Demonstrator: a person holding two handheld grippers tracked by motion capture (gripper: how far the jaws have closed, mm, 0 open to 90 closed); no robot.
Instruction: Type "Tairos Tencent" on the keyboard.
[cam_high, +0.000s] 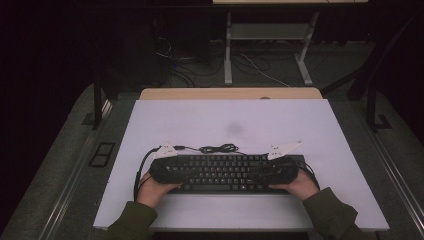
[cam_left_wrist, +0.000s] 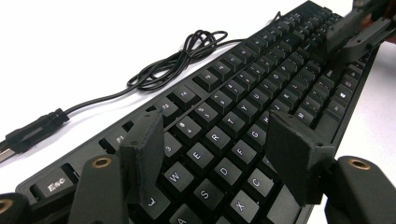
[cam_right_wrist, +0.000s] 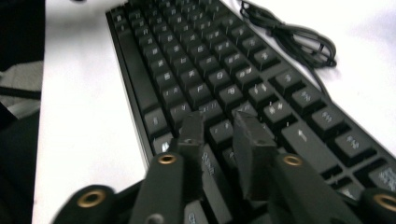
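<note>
Black plastic all round: a black keyboard (cam_high: 227, 172) lies across the near half of the white table (cam_high: 225, 125), with one gripper over each end. In the left gripper view the left gripper (cam_left_wrist: 219, 154) has its two jaws spread well apart above the letter keys at the keyboard's left end; keycaps show in the gap, and nothing is pinched between the pads. In the right gripper view the right gripper (cam_right_wrist: 219, 140) hangs over the keyboard's other end with its jaws only a little apart — a narrow slot with keys showing through it, no key visibly clamped. Whether either pair of tips actually touches the keycaps cannot be told.

Just behind the keyboard its thin black cable (cam_high: 217, 148) lies in a loose tangle on the table, and its plug (cam_left_wrist: 32, 133) rests flat beside the left end. The keys are square, matte and white-lettered — the table top is smooth and bare around them. Green sleeves (cam_high: 131, 222) enter from the near edge.
</note>
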